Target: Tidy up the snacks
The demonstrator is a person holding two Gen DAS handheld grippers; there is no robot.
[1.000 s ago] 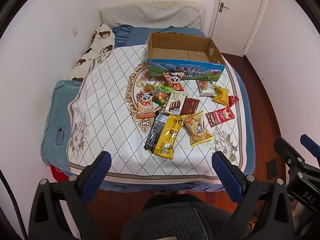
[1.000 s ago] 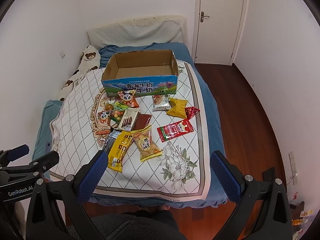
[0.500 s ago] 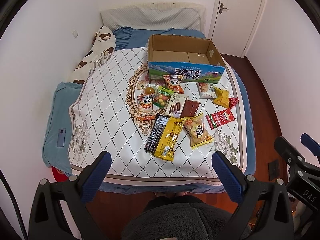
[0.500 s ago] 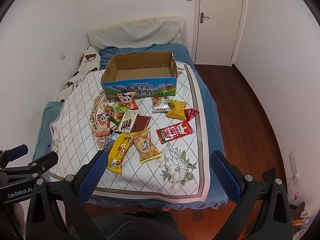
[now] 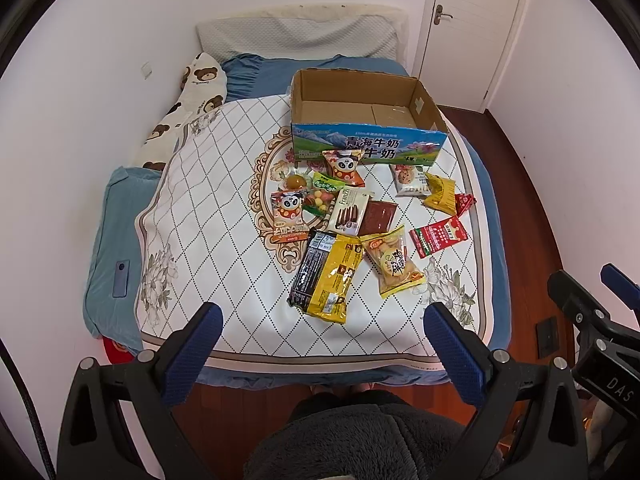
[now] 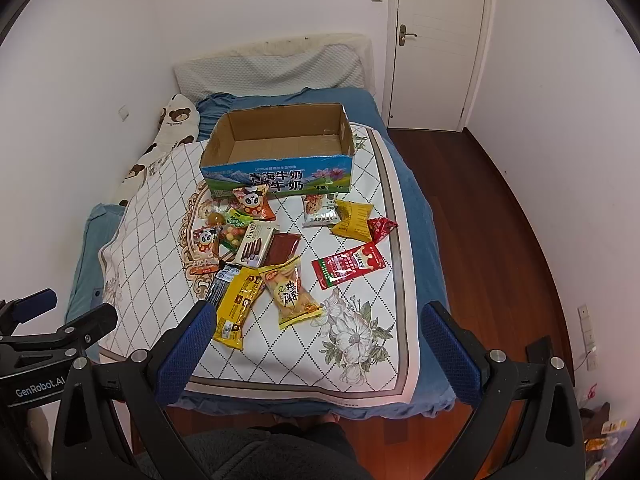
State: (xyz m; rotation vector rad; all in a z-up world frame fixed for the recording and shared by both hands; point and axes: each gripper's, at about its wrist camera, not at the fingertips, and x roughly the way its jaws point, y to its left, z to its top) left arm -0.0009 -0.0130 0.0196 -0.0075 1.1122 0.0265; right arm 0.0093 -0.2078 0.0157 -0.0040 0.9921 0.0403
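The snacks lie scattered on the quilted bedspread, just near of an open cardboard milk box that stands empty toward the far side of the bed. One panda packet leans against the box's printed front wall. Left of it sit a second panda packet, an orange jelly cup and a green candy bag. In the middle, a Franzzi biscuit box touches a dark red flat pack. Nearest the viewer, a yellow wafer pack overlaps a black pack, with a rice cracker bag just beside them on the right. Further right lie a red sachet, a yellow chip bag touching a small red packet, and a cookie packet.

The left gripper and the right gripper both hover over the near edge of the bed, jaws spread wide, holding nothing and well apart from the snacks. A bear-print pillow lies along the left wall; a white door stands far right.
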